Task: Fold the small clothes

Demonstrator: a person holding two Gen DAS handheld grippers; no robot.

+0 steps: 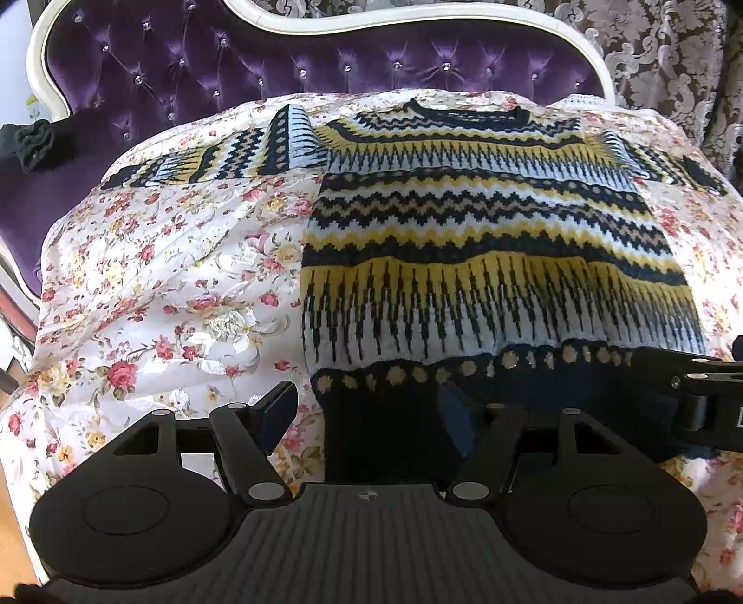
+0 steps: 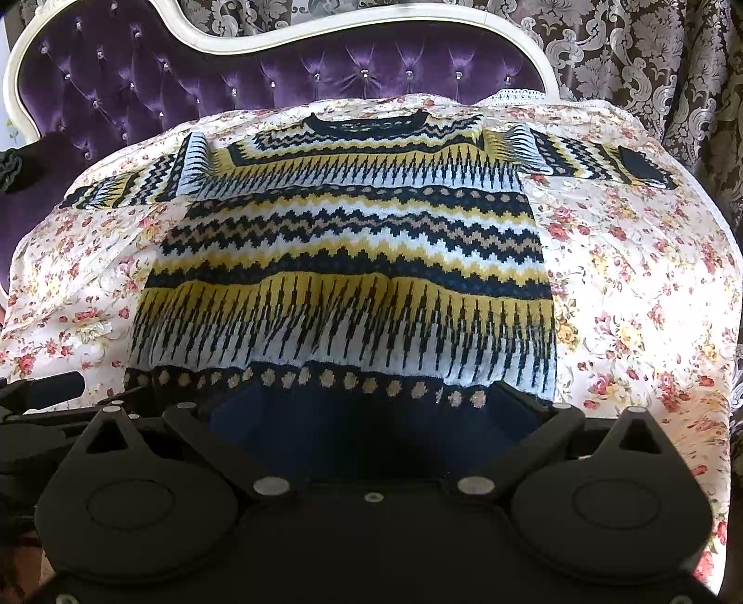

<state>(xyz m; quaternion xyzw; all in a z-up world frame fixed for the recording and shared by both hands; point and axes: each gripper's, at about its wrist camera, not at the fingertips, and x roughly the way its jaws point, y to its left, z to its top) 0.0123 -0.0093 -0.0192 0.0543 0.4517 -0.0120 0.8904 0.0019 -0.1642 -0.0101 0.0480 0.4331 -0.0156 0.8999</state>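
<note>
Left wrist view looks down over a patterned knitted sweater [image 1: 487, 260] spread flat, front up, on a white cloth printed with small pink and yellow flowers [image 1: 162, 288]; the cloth covers the seat of a sofa with a tufted purple velvet back [image 1: 232, 69] studded with clear buttons and edged by a curved cream frame [image 1: 418, 23]; behind it hangs a brown curtain with a pale damask pattern [image 1: 659, 60]; a dark ruffled piece of fabric [image 1: 32, 139] lies on the sofa's arm at the far left. No readable writing or brand shows anywhere.

The sweater has bands of navy, yellow, tan and white zigzags, both sleeves stretched out sideways, neckline toward the sofa back, navy hem nearest the cameras.

The left gripper [image 1: 367, 418] tilts downward at the hem's left corner; its jaws stand fairly wide, the left finger over the floral cloth, the right one over the navy hem, neither seen pinching it. In the right wrist view the right gripper [image 2: 376, 409] tilts down over the hem's right half; its fingertips blend into the dark navy knit, so whether the jaws grip the fabric cannot be told.
</note>
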